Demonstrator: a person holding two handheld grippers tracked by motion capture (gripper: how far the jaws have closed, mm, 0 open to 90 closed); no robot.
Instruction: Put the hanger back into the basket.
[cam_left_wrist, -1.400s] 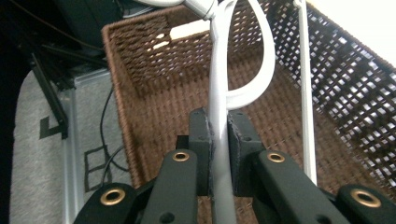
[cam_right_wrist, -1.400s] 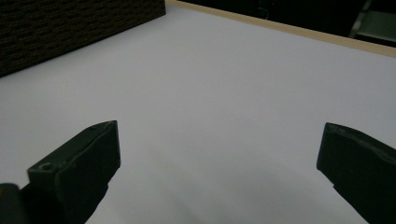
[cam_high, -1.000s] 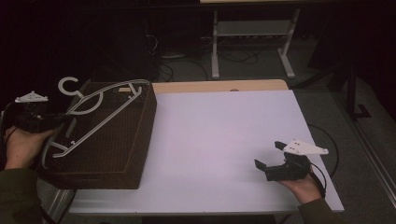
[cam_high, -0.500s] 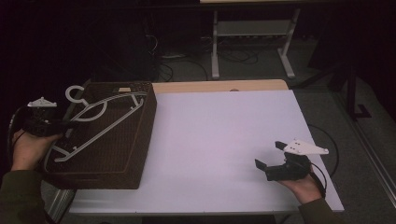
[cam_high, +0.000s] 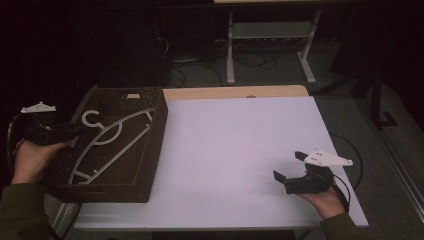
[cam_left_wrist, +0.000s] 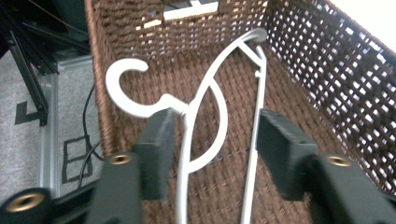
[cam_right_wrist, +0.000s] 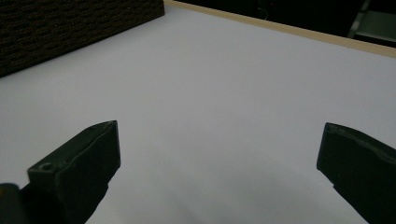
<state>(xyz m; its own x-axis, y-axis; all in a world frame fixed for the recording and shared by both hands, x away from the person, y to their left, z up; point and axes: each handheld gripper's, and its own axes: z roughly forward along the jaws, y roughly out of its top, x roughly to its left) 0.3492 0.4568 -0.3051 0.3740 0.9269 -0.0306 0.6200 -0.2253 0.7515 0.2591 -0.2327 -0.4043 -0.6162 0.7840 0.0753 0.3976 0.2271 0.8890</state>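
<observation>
A white plastic hanger (cam_high: 117, 135) lies inside a dark brown woven basket (cam_high: 159, 130) at the table's left end, hook toward the basket's far left corner. My left gripper (cam_high: 75, 131) reaches in over the basket's left rim. In the left gripper view its jaws stand open on either side of the hanger (cam_left_wrist: 196, 102), just below the hook, without pinching it; basket (cam_left_wrist: 327, 79) walls surround them. My right gripper (cam_high: 289, 165) rests open near the table's front right, nothing between its jaws (cam_right_wrist: 219, 149).
The white table (cam_high: 235, 140) stretches bare between the basket and the right gripper, with the basket's wall (cam_right_wrist: 70, 23) far off in the right gripper view. A metal stand (cam_high: 270, 45) and cables sit on the floor behind the table.
The hanger, held up over the basket's top a second ago, has come down and now lies inside it. The left gripper moved down with it. The right gripper has stayed put.
</observation>
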